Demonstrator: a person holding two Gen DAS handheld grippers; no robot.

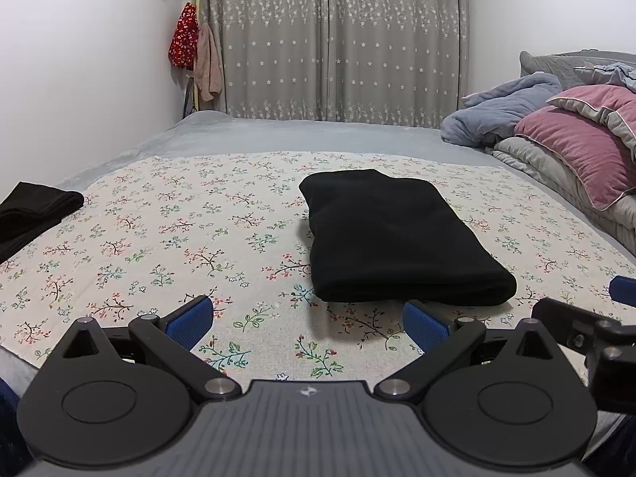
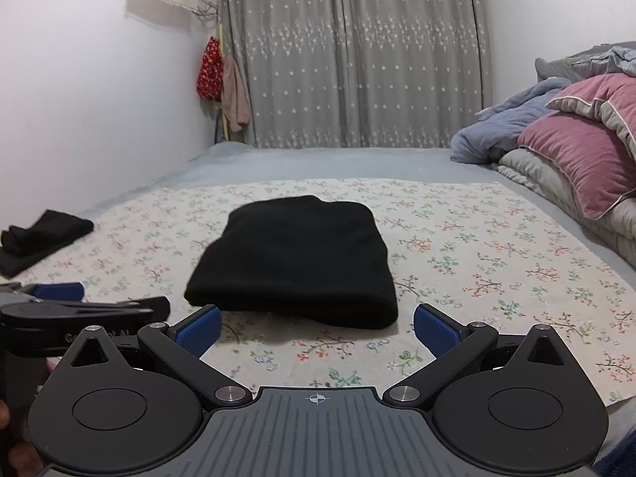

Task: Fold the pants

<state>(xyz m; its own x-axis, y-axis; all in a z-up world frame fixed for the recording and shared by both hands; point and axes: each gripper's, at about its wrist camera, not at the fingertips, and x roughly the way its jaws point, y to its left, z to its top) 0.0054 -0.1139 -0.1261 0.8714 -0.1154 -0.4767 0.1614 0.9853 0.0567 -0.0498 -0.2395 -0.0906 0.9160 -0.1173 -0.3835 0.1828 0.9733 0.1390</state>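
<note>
Pants: black pants (image 1: 401,238) lie folded into a thick rectangle on the floral cloth (image 1: 159,246), near the middle of the bed, folded edge facing the cameras. In the right wrist view the same bundle (image 2: 294,262) sits dead ahead.
Left gripper: the left gripper (image 1: 308,320) hovers low over the cloth, jaws spread wide and holding nothing; its right blue pad (image 1: 425,326) sits just short of the bundle's near edge, whether it touches I cannot tell.
Right gripper: the right gripper (image 2: 316,330) is also parted and empty, blue pads either side of the gap, the bundle's near edge just beyond them.
Neighbours: each gripper peeks into the other's view, the right one at the right edge of the left view, the left one at the left edge of the right view.
Second garment: another dark piece of clothing (image 1: 31,210) lies loosely folded at the far left of the cloth, well apart from the pants.
Bedding: pink pillows (image 1: 584,147) and a blue blanket (image 1: 501,115) are heaped on the right.
Backdrop: grey star-patterned curtains (image 1: 338,39) hang behind the bed, with a red floral cloth (image 1: 183,35) hanging in the corner.
</note>
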